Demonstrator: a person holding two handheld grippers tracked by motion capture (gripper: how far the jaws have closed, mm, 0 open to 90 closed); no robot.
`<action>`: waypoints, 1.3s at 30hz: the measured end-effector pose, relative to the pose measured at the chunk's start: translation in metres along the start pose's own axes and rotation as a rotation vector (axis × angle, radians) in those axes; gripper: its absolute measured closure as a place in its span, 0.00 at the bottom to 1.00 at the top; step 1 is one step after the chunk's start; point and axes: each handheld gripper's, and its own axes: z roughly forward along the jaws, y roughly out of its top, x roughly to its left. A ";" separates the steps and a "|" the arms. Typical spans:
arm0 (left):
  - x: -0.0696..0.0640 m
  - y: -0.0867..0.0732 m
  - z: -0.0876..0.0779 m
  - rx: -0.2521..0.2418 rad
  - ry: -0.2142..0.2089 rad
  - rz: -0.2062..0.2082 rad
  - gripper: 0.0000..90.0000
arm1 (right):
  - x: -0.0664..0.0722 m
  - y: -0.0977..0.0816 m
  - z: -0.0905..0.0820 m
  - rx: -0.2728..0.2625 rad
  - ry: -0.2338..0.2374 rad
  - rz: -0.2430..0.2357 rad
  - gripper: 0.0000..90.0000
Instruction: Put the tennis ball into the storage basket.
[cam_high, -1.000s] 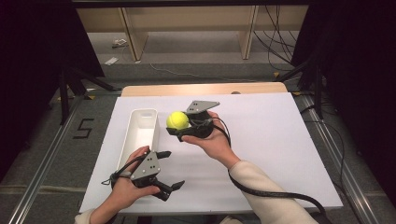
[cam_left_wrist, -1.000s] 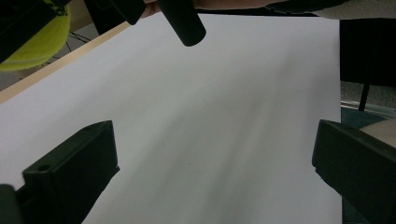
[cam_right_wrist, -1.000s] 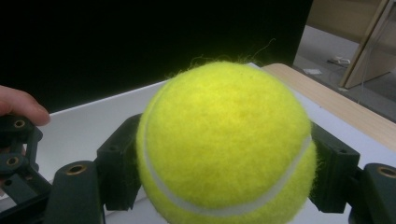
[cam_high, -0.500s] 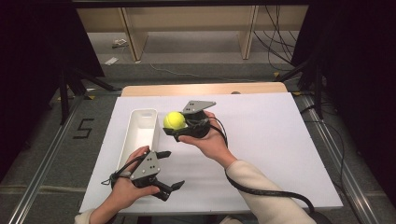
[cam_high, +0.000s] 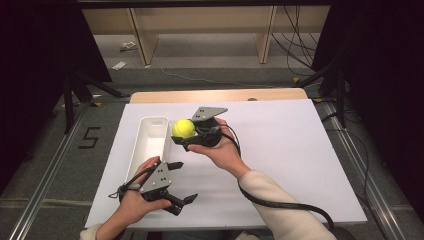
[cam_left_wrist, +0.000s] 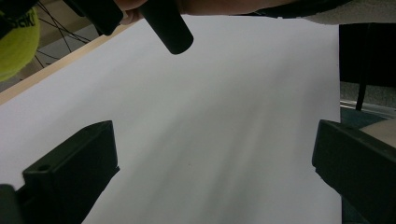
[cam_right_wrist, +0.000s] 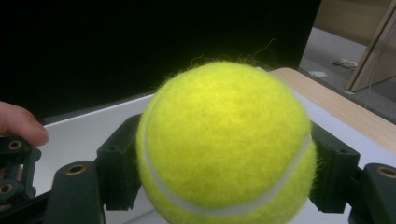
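A yellow tennis ball (cam_high: 183, 128) is clamped between the jaws of my right gripper (cam_high: 184, 134), held above the table just right of a white tray (cam_high: 148, 146). Close up, the ball (cam_right_wrist: 226, 147) bulges between the two black jaws of the right gripper (cam_right_wrist: 224, 168), and the tray's rim (cam_right_wrist: 84, 122) lies behind it. My left gripper (cam_high: 180, 182) rests near the table's front edge, jaws wide apart and empty. In its own view the left gripper (cam_left_wrist: 215, 163) frames bare white board, with the ball (cam_left_wrist: 16, 44) at the top left corner.
The white board (cam_high: 295, 150) covers the table, with a wooden strip (cam_high: 215, 95) along its far edge. The long tray stands left of centre. Cables (cam_high: 280, 205) trail from the right gripper across the front. Dark stands and floor lie beyond.
The right gripper has carried the ball slightly left, toward the tray. The left gripper has stayed where it was.
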 end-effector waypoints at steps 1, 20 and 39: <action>0.000 0.000 0.000 0.001 0.000 0.001 0.00 | 0.000 0.001 0.001 0.001 0.000 -0.002 0.30; 0.000 0.000 0.000 0.001 -0.001 0.002 0.00 | 0.002 0.006 0.009 0.001 0.009 -0.008 0.30; 0.000 0.000 0.000 0.002 -0.002 0.002 0.00 | 0.003 0.013 0.016 0.002 0.013 -0.019 0.30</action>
